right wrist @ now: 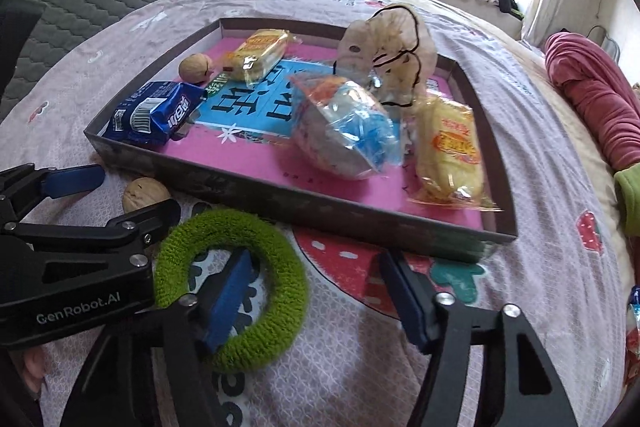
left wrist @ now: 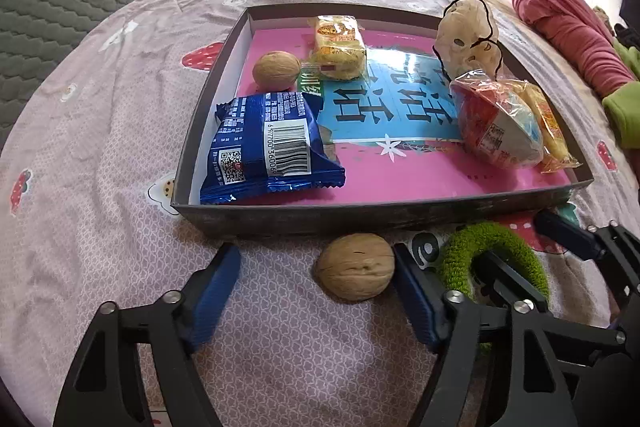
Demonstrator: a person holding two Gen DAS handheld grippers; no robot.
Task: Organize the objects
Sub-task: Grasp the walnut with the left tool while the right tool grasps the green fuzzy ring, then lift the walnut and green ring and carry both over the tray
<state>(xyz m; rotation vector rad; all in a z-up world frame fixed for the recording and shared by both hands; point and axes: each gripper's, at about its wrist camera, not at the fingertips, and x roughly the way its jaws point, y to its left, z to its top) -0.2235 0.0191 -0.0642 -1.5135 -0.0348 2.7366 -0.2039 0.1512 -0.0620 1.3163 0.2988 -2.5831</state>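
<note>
My left gripper (left wrist: 316,291) was wide open round walnut (left wrist: 354,267), just outside box (left wrist: 320,217) front wall; hard, light, rolls, so pinch mid-shell. R gripper (right wrist: 316,291) open over green ring (right wrist: 232,287).

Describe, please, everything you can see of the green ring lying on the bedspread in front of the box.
The green ring is a fuzzy, yarn-covered loop, bright lime, soft-looking, lying flat on the patterned bedspread just outside the box's near wall. The right gripper is open; its left finger sits inside the hole, the other outside. The left gripper lies beside it, straddling a walnut.
</note>
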